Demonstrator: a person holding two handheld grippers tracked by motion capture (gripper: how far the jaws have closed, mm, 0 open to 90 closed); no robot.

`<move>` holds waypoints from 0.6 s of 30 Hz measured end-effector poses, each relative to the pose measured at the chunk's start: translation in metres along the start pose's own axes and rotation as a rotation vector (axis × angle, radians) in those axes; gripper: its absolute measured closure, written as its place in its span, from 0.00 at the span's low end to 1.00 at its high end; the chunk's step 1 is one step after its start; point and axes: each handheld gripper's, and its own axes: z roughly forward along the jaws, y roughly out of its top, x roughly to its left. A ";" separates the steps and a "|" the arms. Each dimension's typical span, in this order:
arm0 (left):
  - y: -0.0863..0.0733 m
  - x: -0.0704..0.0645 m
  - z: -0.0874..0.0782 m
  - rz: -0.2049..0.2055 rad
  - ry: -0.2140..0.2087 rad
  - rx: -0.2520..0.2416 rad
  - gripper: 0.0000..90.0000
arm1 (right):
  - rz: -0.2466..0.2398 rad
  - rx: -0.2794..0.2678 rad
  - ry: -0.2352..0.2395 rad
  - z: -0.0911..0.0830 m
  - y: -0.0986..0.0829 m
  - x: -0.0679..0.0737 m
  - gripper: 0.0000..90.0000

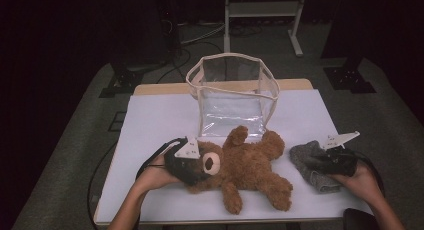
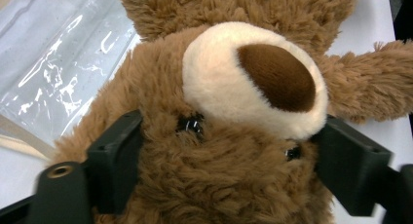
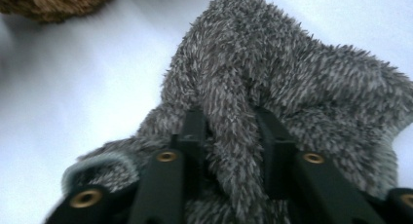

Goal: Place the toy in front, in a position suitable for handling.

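Teddy bear (image 1: 245, 167) lies face-up on the surface, head clamped by the left tool (image 2: 229, 156), while the right tool (image 3: 234, 136) pinches a grey fuzzy cloth (image 3: 292, 83) fold, both positioned near the clear bag (image 1: 232, 92) for loading.

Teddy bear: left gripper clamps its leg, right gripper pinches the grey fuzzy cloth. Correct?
Not quite. The left gripper clamps the teddy bear by its head, not a leg, as the left gripper view shows. The right gripper does pinch the grey fuzzy cloth.
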 end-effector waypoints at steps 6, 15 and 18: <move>0.004 -0.004 -0.001 0.008 0.000 0.022 0.32 | -0.010 0.005 0.030 -0.004 0.005 -0.001 0.85; 0.008 0.001 0.001 -0.004 -0.026 0.016 0.34 | -0.145 -0.149 0.122 -0.040 0.056 0.038 0.85; 0.009 0.004 0.002 -0.022 -0.032 0.014 0.34 | -0.220 -0.215 0.166 -0.054 0.084 0.059 0.85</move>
